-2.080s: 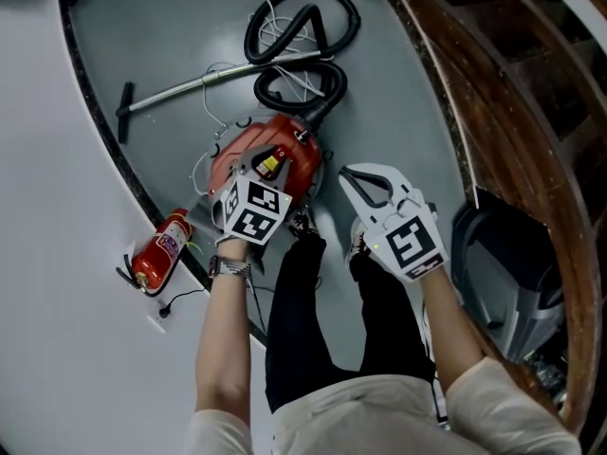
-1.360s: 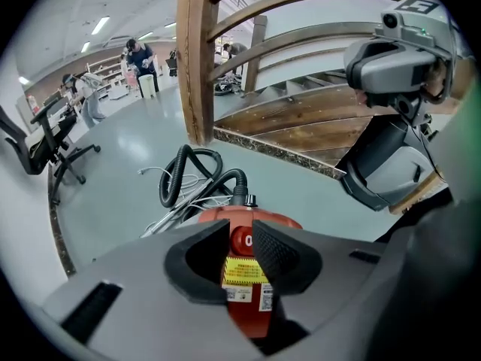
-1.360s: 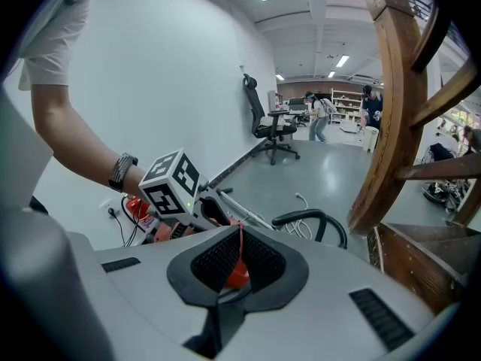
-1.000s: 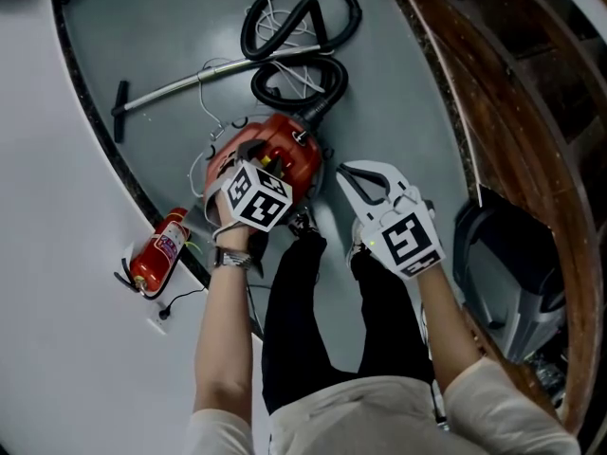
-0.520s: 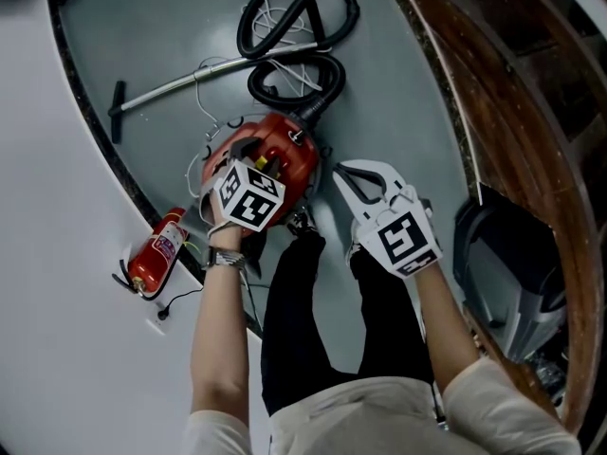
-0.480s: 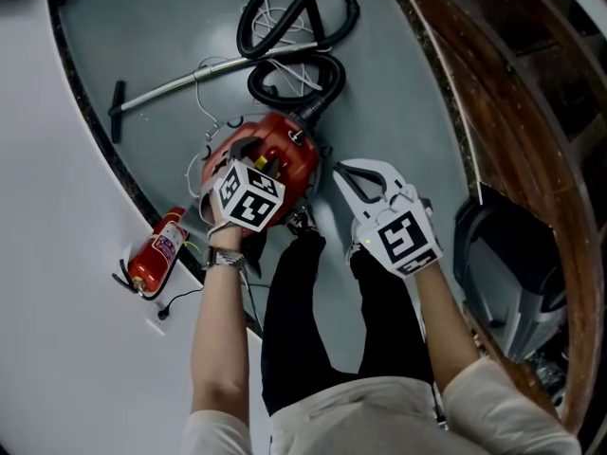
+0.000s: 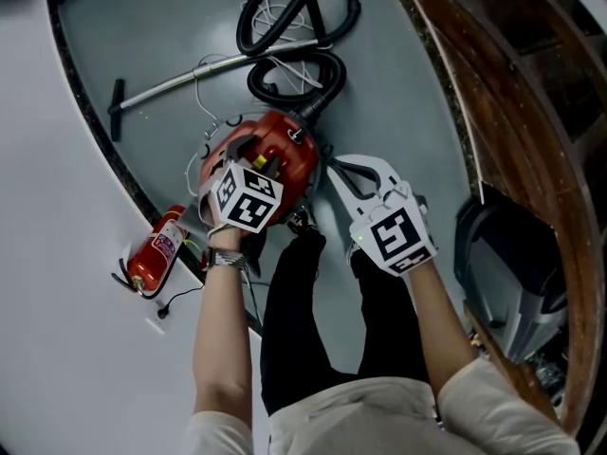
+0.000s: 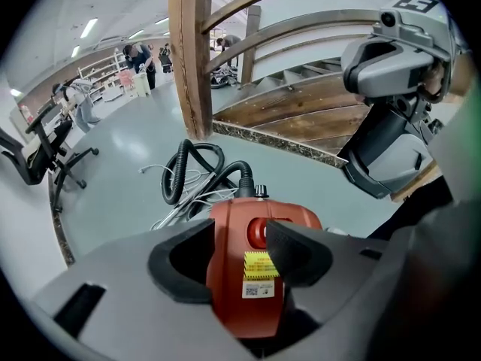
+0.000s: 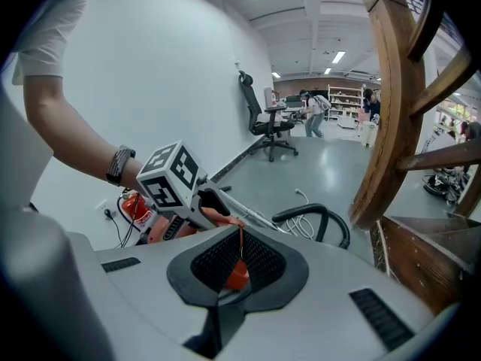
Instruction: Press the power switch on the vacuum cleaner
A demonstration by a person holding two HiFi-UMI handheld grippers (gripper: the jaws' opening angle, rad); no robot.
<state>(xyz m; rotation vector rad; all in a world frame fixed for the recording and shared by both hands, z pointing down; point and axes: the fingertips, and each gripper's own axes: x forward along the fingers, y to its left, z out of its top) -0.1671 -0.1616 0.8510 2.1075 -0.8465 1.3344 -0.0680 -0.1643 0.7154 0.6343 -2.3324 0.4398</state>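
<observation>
Looking down, the head view shows a red vacuum cleaner on a grey floor between a white wall and a wooden staircase, with the left gripper over it and the right gripper just beside it. The left gripper view has the jaws apart, just opening, with the vacuum's round switch between them. The right gripper view has the jaws closed together, with an office chair beyond.

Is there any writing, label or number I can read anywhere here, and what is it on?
No text here is legible.
Yellow sticker on the red vacuum cleaner: print too small to read.
White sticker below it: a code square and print, too small to read.
Fire extinguisher label: too blurred to read.
Marker cubes: black-and-white patterns, no words.
</observation>
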